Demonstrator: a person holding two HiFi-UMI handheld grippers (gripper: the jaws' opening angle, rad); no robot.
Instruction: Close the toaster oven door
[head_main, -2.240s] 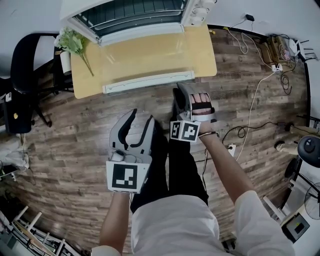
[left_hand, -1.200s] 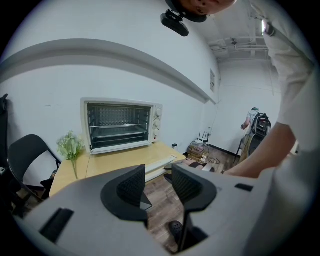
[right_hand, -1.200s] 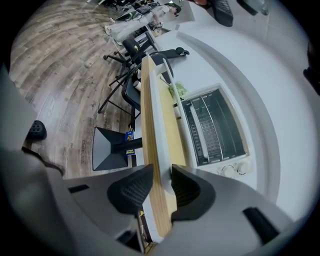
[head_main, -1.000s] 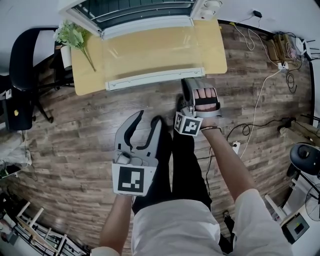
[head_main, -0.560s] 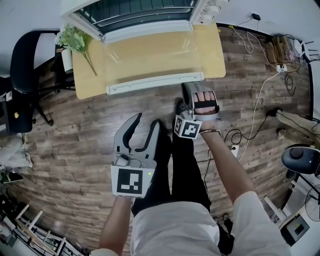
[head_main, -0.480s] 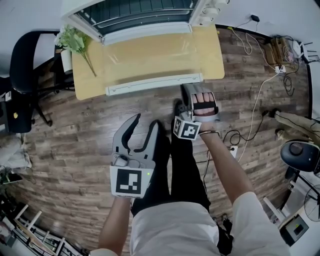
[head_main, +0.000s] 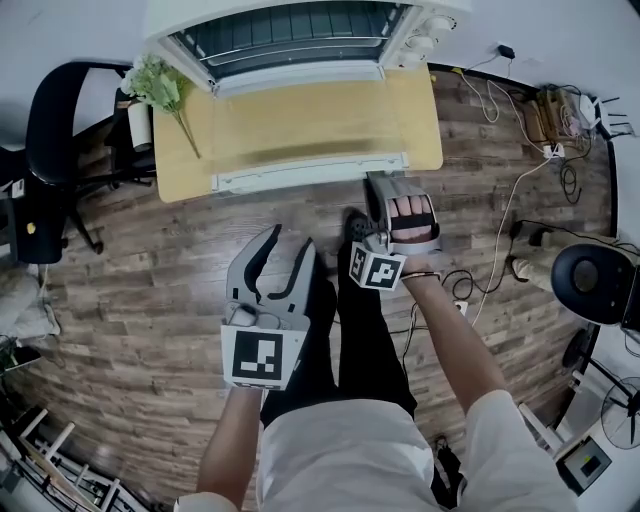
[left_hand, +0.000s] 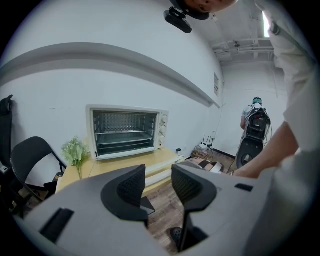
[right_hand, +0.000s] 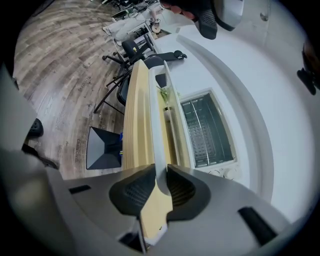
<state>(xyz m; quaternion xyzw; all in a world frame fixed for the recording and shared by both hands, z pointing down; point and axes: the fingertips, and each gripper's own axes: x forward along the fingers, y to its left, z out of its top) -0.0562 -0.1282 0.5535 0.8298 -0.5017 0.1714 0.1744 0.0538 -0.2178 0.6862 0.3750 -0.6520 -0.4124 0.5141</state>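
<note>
Toaster oven door (head_main: 310, 125) lies folded down flat over the wooden surface (head_main: 424, 120), in front of the white oven (head_main: 300, 30) at the far wall. I see my right gripper (head_main: 384, 184) clamped on the right end of the door's white handle (head_main: 300, 173). My left gripper (head_main: 280, 255) hangs nearer, above the floor, jaws apart and empty.

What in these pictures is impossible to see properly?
Head view: the toaster oven, its top and back cut off by the upper edge.
Head view: markings on its knobs, too small.
Head view: how the right gripper meets the door handle, hidden under that gripper's own body.
</note>
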